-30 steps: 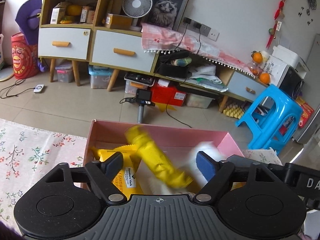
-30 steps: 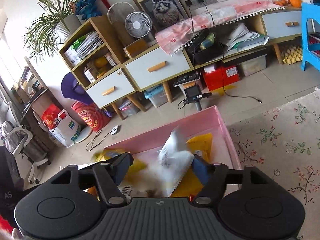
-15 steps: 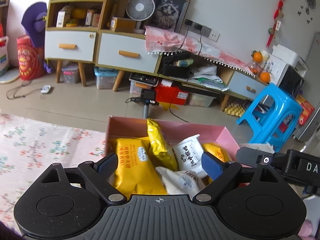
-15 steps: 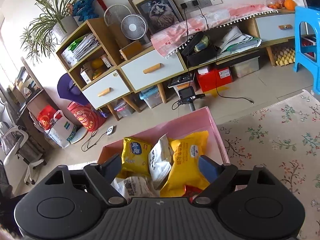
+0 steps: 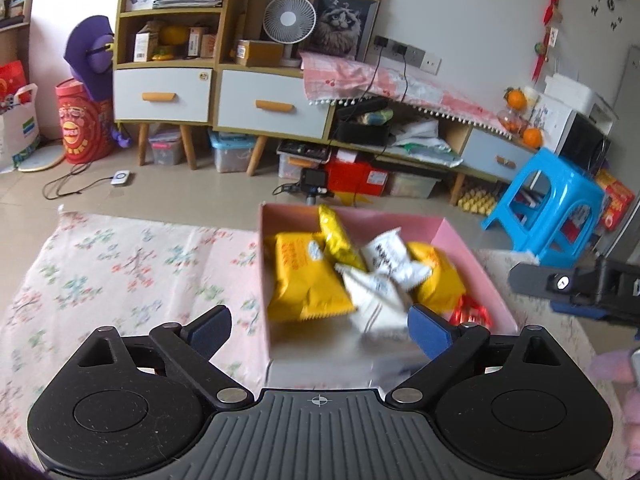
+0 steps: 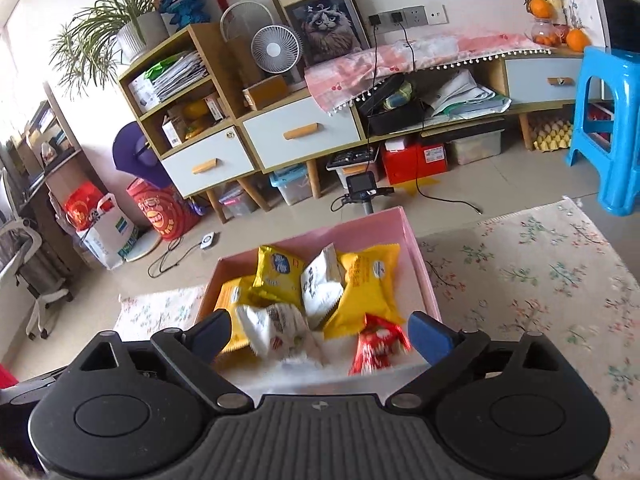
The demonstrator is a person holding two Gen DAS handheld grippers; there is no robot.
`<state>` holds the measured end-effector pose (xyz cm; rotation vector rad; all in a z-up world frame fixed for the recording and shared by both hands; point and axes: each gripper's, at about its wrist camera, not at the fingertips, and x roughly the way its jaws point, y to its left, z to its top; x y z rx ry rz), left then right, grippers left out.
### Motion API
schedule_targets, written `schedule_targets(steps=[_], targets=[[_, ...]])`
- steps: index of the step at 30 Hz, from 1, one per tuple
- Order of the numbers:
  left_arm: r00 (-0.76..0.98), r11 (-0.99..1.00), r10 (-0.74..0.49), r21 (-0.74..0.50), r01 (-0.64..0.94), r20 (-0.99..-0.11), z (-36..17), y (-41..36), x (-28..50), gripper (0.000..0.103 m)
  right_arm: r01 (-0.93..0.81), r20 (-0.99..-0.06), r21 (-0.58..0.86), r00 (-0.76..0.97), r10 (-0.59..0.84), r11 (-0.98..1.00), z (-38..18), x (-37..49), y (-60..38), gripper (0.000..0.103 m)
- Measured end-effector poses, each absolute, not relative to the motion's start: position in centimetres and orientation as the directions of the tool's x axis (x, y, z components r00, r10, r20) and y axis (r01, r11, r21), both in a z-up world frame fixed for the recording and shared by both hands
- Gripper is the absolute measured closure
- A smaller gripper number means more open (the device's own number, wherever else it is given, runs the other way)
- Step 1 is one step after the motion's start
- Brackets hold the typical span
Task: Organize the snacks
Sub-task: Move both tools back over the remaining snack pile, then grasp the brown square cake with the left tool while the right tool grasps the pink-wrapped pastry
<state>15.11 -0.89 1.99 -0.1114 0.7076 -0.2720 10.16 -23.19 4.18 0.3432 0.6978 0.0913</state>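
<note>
A pink box (image 5: pixel 460 246) sits on a floral cloth and holds several snack packets: yellow packets (image 5: pixel 304 280), white packets (image 5: pixel 386 258) and a red packet (image 5: pixel 470 314). It also shows in the right wrist view (image 6: pixel 418 256), with the yellow packets (image 6: pixel 370 292), white packets (image 6: pixel 320 284) and the red packet (image 6: pixel 378 344). My left gripper (image 5: pixel 318 330) is open and empty, held back from the box's near wall. My right gripper (image 6: pixel 320 332) is open and empty above the box's near edge. The right gripper's body (image 5: pixel 576 288) shows at the right of the left wrist view.
The floral cloth (image 5: pixel 132 268) spreads left of the box and also right of it (image 6: pixel 540 280). Beyond on the tiled floor stand a small camera on a stand (image 6: pixel 362 188), a drawer cabinet (image 5: pixel 256 100), a blue plastic stool (image 5: pixel 548 208) and storage boxes.
Both grippers have let go of their packets, a yellow and a white one, and pulled back and up from the box. The packets now lie settled inside it.
</note>
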Motion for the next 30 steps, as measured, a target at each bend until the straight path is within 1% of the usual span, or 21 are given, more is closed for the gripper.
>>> schedule_targets(steps=[7,12,15,22,27,30], targets=[[0.702,0.966,-0.257,-0.183,0.18,-0.664,2.2,0.4,12.0,0.007,0.025,-0.624,0.316,0.758,0.188,0.948,5.3,7.1,-22.5,0.014],[0.679,0.977,-0.208,-0.121,0.174,-0.704,2.1,0.8,10.2,0.007,0.023,-0.639,0.326,0.742,0.202,0.945,5.2,4.9,-22.0,0.012],[0.667,0.979,-0.197,-0.111,0.17,-0.719,1.7,1.1,8.7,0.006,0.008,-0.638,0.314,0.743,0.205,0.949,5.1,3.7,-21.7,0.011],[0.636,0.973,-0.228,-0.149,0.176,-0.737,0.5,2.2,6.8,0.006,-0.051,-0.65,0.22,0.737,0.186,0.974,4.0,1.4,-21.2,0.011],[0.62,0.961,-0.268,-0.164,0.221,-0.737,-0.5,2.3,5.6,0.006,-0.059,-0.655,0.251,0.725,0.215,0.966,3.0,0.0,-22.3,0.009],[0.62,0.954,-0.293,-0.177,0.243,-0.728,-1.4,2.3,4.8,0.006,-0.058,-0.659,0.24,0.723,0.206,0.969,2.0,-1.1,-23.1,0.009]])
